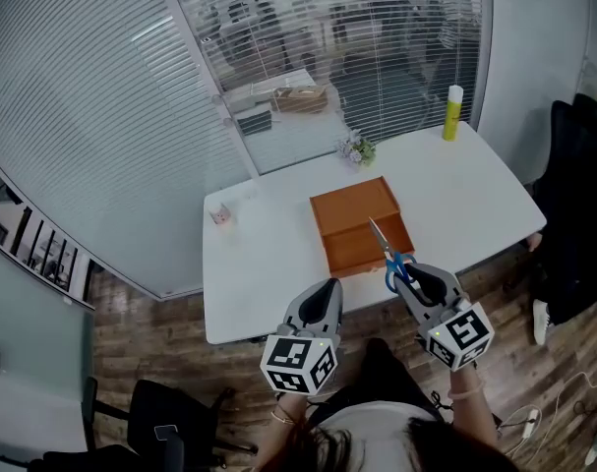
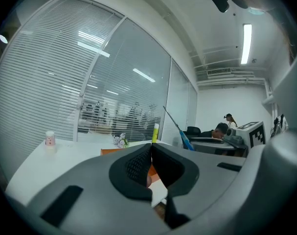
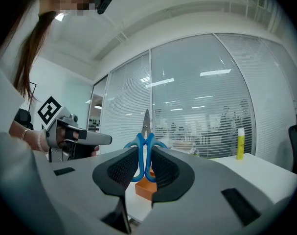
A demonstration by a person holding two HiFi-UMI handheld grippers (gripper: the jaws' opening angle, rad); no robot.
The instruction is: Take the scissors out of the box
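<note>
My right gripper (image 1: 413, 281) is shut on the blue handles of the scissors (image 1: 389, 254), held just above the near edge of the open orange box (image 1: 349, 206) on the white table (image 1: 268, 264). The blade tips point away over the box. In the right gripper view the scissors (image 3: 145, 131) stand upright between the pads, with the orange box (image 3: 144, 190) below them. My left gripper (image 1: 325, 293) hovers over the table's near edge, left of the box, shut and empty. From the left gripper view, the scissors (image 2: 179, 129) show to the right.
A yellow glue stick (image 1: 453, 112) stands at the table's far right corner, small flowers (image 1: 357, 149) at the far edge, and a paper cup (image 1: 220, 214) at the left. Glass walls with blinds close the far side. A black chair (image 1: 578, 205) is at the right.
</note>
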